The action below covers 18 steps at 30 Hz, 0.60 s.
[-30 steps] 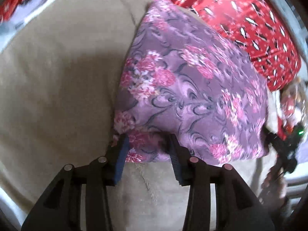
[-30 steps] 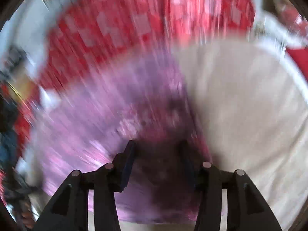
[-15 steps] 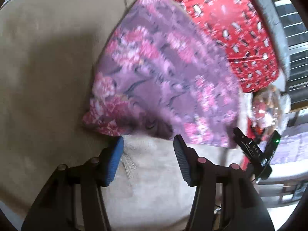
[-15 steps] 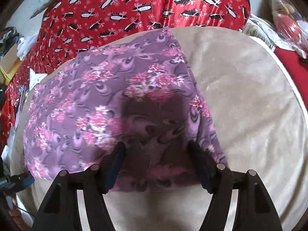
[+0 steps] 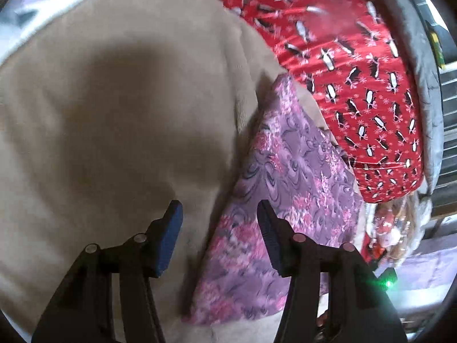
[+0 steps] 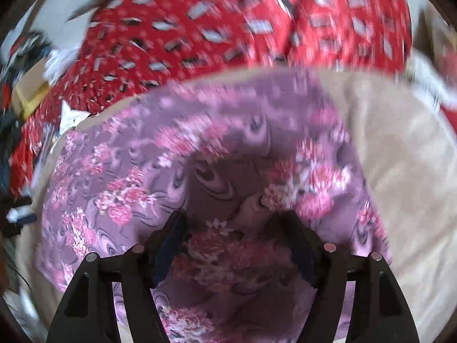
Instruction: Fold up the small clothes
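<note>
A purple floral cloth [image 5: 288, 183] lies flat on a beige blanket [image 5: 114, 114]. My left gripper [image 5: 220, 220] hangs open above the cloth's left edge. Its left finger is over bare blanket, its right finger over the cloth, and nothing is pinched. In the right wrist view the same purple cloth [image 6: 177, 154] fills the middle, blurred by motion. My right gripper [image 6: 232, 225] hovers over the cloth's near part with its jaws opening. The fabric lies beneath and between the pads [image 6: 168, 237], which do not press on it.
A red penguin-print fabric [image 5: 357, 71] lies beyond the purple cloth, also seen as red fabric [image 6: 228, 28] at the top of the right wrist view. A grey padded edge [image 5: 422, 85] and a clear bag of small items [image 5: 397, 223] sit at the right. Clutter lines the left side [image 6: 20, 85].
My left gripper let go of the cloth's near corner, opened and slid left, so the cloth now sits to its right. My right gripper's jaws spread wider over the cloth.
</note>
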Motion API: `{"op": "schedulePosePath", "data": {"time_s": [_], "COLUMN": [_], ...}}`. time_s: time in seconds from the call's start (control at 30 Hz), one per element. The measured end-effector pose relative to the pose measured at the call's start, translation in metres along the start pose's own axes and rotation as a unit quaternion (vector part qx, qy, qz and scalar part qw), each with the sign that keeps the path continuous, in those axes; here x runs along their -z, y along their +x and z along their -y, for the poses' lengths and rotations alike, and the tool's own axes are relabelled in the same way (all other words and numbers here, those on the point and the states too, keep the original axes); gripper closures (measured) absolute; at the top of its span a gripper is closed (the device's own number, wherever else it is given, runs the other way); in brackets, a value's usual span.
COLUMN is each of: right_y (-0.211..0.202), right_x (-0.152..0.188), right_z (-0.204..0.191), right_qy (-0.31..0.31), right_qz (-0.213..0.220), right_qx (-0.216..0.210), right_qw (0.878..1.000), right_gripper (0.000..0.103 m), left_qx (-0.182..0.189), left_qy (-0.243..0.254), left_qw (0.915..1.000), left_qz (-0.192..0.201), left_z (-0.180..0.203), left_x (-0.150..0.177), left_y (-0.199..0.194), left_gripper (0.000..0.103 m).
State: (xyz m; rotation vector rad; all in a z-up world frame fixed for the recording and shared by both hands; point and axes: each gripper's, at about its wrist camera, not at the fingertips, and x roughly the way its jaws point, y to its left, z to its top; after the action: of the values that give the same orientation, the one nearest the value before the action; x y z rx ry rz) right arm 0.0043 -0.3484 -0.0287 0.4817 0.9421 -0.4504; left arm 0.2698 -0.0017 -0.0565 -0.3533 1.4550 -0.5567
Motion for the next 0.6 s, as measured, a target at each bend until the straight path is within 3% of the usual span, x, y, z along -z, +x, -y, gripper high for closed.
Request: {"op": "schedulePosePath", "data": {"time_s": [0.07,0.13,0.2,0.27,0.3,0.33,0.4,0.5,0.6], "right_y": [-0.008,0.003,0.025,0.026,0.027,0.026,0.026,0.014,-0.009], "right_x": [-0.007,-0.008,-0.002,0.006,0.009,0.009,0.006,-0.001,-0.003], "right_z": [-0.008,-0.017,-0.020,-0.025,-0.027,-0.027,-0.024,-0.015,0.000], "right_qy": [-0.001,-0.014,-0.027,-0.055,-0.060,-0.061,-0.056,-0.039,-0.027], "right_qz": [0.026,0.016,-0.014,0.014,0.016,0.018,0.012,0.007,0.036], "right_qx": [-0.042,-0.056,-0.042,-0.032,-0.029,-0.030,-0.038,-0.045,-0.028], "right_qw": [0.999,0.998,0.999,0.998,0.998,0.998,0.998,0.998,0.999], "right_gripper": [0.031,0.027,0.026,0.024,0.024,0.024,0.024,0.027,0.025], "left_qx": [0.023,0.037,0.009,0.003,0.009,0.011,-0.027,-0.050,-0.025], "left_qy": [0.010,0.040,0.072,0.093,0.096,0.098,0.120,0.138,0.125], "left_qw": [0.9996,0.9983,0.9971,0.9955,0.9951,0.9949,0.9922,0.9891,0.9918], "left_qz": [-0.010,-0.018,-0.023,-0.017,-0.022,-0.022,-0.015,-0.006,0.005], "left_z": [0.009,0.027,0.044,0.058,0.062,0.067,0.077,0.087,0.092], "left_x": [0.001,0.006,0.013,0.019,0.020,0.022,0.024,0.026,0.027], "left_y": [0.015,0.031,0.048,0.048,0.047,0.046,0.041,0.031,0.009], "left_gripper": [0.050,0.046,0.041,0.038,0.046,0.067,0.083,0.089,0.090]}}
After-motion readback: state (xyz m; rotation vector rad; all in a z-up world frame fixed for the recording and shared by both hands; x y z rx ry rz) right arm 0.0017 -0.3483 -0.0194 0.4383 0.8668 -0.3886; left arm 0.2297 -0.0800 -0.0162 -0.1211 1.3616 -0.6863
